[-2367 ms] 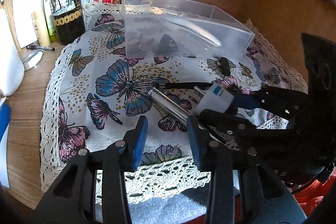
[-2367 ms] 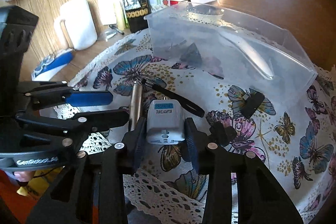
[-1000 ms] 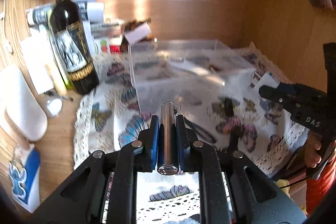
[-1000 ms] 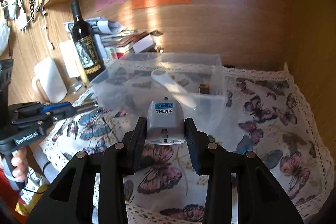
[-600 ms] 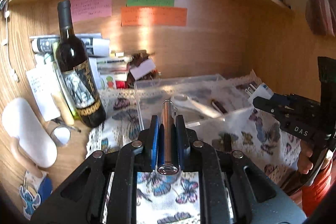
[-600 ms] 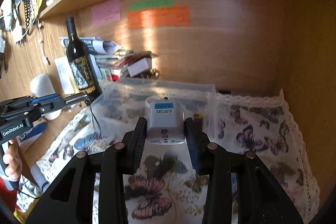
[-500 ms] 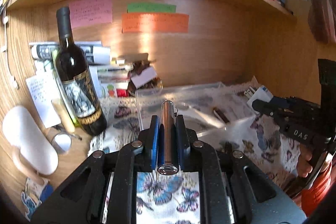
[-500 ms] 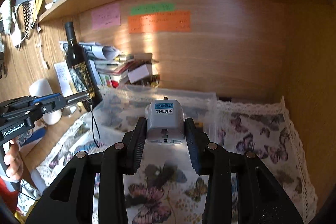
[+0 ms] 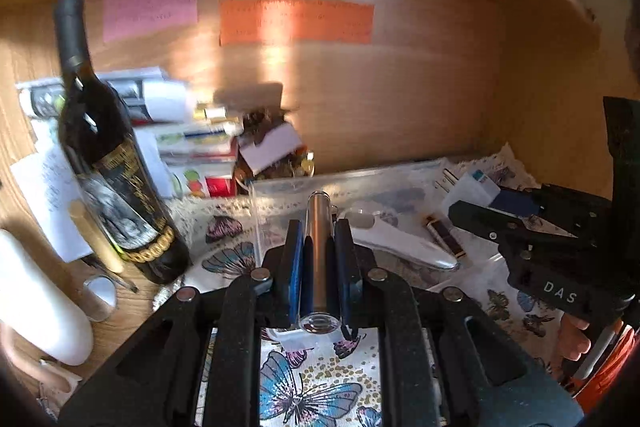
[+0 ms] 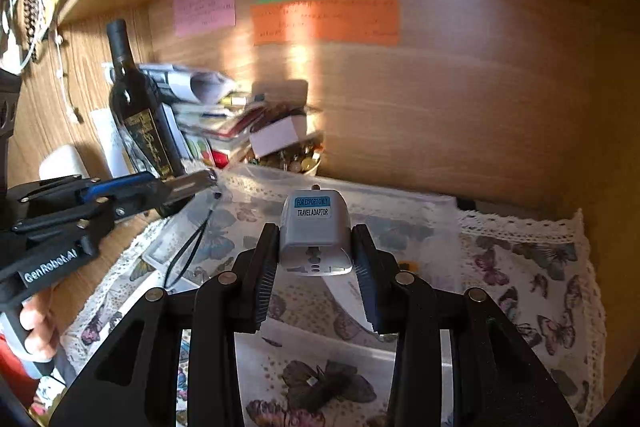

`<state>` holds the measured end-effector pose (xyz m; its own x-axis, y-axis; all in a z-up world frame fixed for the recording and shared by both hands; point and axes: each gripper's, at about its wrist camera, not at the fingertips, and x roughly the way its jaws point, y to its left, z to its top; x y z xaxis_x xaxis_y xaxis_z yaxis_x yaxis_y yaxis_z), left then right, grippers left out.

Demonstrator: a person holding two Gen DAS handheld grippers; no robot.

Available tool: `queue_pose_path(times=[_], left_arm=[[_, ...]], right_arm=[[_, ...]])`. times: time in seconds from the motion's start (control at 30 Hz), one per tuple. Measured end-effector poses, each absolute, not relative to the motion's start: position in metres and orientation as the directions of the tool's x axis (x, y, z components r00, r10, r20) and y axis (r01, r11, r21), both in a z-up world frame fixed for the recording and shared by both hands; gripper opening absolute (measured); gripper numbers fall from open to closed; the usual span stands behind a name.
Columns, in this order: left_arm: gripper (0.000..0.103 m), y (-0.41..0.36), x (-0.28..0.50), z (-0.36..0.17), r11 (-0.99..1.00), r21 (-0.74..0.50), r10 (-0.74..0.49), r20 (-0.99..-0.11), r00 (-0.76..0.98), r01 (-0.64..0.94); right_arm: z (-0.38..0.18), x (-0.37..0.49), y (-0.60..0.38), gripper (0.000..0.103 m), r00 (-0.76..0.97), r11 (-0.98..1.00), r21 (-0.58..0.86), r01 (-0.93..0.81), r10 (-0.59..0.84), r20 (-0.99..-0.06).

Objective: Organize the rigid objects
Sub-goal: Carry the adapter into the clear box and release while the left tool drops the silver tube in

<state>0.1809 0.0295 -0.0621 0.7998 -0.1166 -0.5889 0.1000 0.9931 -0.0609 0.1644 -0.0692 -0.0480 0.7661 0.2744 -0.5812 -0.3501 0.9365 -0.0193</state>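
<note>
left wrist view: left gripper (image 9: 318,267) clamped on a metal flashlight (image 9: 319,251), held lengthwise between the pads at centre frame, lens end toward the camera. beyond its tip, a clear plastic bin (image 9: 360,183) on the butterfly cloth (image 9: 312,387). wine bottle (image 9: 108,155) upright at left.

right wrist view: right gripper (image 10: 316,267) closed on a grey travel adaptor (image 10: 314,235), centre frame, above the bin. flashlight's cord (image 10: 192,247) dangles at left.

Brushed-metal flashlight (image 9: 319,251); clear plastic bin (image 10: 400,211)
</note>
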Motion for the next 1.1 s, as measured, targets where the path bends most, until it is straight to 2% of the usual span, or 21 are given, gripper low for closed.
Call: queue_pose_path(times=[0.4,0.63,0.8,0.93,1.0,1.1], left_arm=[[0.015,0.025,0.218,-0.108,0.987,-0.083,-0.155,-0.691,0.706,0.136],[0.015,0.022,0.221,-0.112,0.987,-0.086,-0.157,-0.711,0.685,0.138],[0.016,0.023,0.208,-0.098,0.986,-0.084,-0.163,-0.689,0.706,0.146],[0.028,0.023,0.192,-0.082,0.984,-0.087,-0.173,-0.661,0.73,0.155],[0.04,0.023,0.182,-0.075,0.985,-0.084,-0.171,-0.644,0.746,0.153],[0.05,0.02,0.168,-0.068,0.984,-0.079,-0.173,-0.622,0.764,0.158]], right_arm=[[-0.1,0.211,-0.053,0.034,0.642,0.931,0.019,-0.366,0.267,-0.719],[-0.102,0.212,-0.054,0.035,0.623,0.929,0.014,-0.371,0.26,-0.738],[-0.088,0.202,-0.058,0.04,0.648,0.928,0.0,-0.374,0.261,-0.716],[-0.07,0.187,-0.067,0.045,0.689,0.931,-0.009,-0.364,0.263,-0.675],[-0.06,0.177,-0.073,0.048,0.715,0.937,-0.017,-0.349,0.255,-0.651],[-0.049,0.161,-0.085,0.05,0.739,0.943,-0.016,-0.331,0.249,-0.626]])
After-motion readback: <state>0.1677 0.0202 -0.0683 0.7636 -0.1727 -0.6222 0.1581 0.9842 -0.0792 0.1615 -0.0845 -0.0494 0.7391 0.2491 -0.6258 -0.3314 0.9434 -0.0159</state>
